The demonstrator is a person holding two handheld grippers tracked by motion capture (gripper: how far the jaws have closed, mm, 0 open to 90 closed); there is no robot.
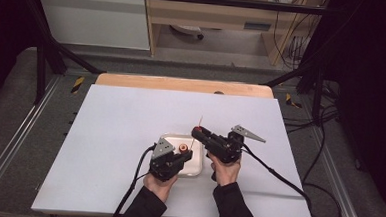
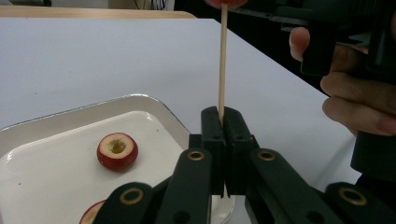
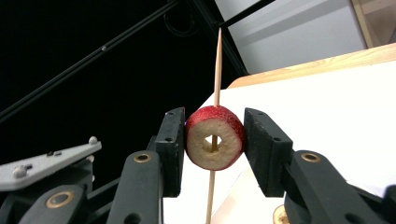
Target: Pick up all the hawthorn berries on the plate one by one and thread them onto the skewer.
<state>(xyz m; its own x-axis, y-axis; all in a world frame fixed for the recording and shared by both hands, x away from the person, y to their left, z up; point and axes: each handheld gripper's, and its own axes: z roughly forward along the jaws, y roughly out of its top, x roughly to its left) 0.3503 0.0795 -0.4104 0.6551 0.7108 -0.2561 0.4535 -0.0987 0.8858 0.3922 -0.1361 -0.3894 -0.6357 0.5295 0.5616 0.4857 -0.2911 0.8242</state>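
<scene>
My left gripper [image 2: 222, 116] is shut on the lower end of a thin wooden skewer [image 2: 222, 60], which stands upright over the edge of a white tray [image 2: 70, 119]. My right gripper [image 3: 212, 135] is shut on a red cored fruit ring [image 3: 226, 140], and the skewer [image 3: 216, 65] passes through its hole. In the high view the right gripper [image 1: 197, 133] holds the ring just above the left gripper [image 1: 187, 154], with the skewer tip [image 1: 201, 119] poking out above. Another cored red fruit [image 2: 117, 150] lies on the tray, and a third [image 2: 91, 214] shows at the bottom edge.
The tray [image 1: 195, 171] sits near the front middle of a white table top [image 1: 130, 120]. A wooden strip [image 1: 182, 84] runs along the far edge. Black frame bars and cables surround the table. Each gripper trails a cable toward the front.
</scene>
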